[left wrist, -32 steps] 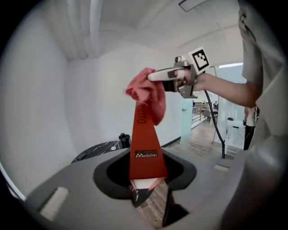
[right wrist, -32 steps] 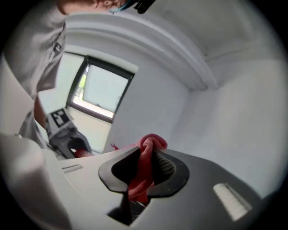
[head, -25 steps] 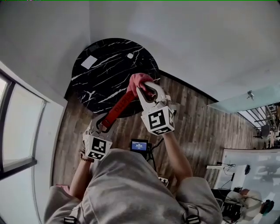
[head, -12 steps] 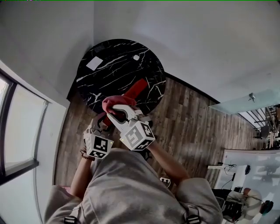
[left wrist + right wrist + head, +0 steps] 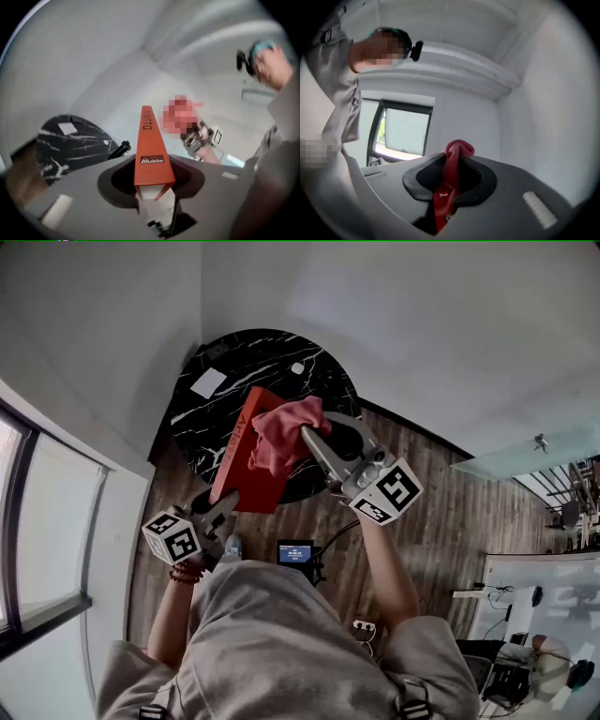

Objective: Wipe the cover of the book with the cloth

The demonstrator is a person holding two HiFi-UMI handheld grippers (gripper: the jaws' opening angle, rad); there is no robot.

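Two grippers meet over the near edge of a round black marble table (image 5: 272,362). The left gripper (image 5: 217,510) is clenched on the lower end of the red-orange book (image 5: 246,465). In the left gripper view the book's spine (image 5: 150,150) stands straight out from between the jaws, clear of the tabletop, which lies off to that view's left. The right gripper (image 5: 309,437) has its jaws pinched tight on the pink-red cloth (image 5: 281,432). In the right gripper view a fold of that cloth (image 5: 451,178) runs up through the jaws and bunches above them.

From the head view the book is tilted with its cover facing up. The bunched cloth lies on the cover's far right part and hides that corner. The book and the right gripper together block the table's near rim. On the tabletop, well apart from the book, lie a white card (image 5: 208,382) and a small white object (image 5: 297,367) too small to identify. Below, on the wooden floor (image 5: 422,512), a small device with a lit screen (image 5: 298,552) sits near the person's grey sleeves. A window (image 5: 37,531) runs along the left.
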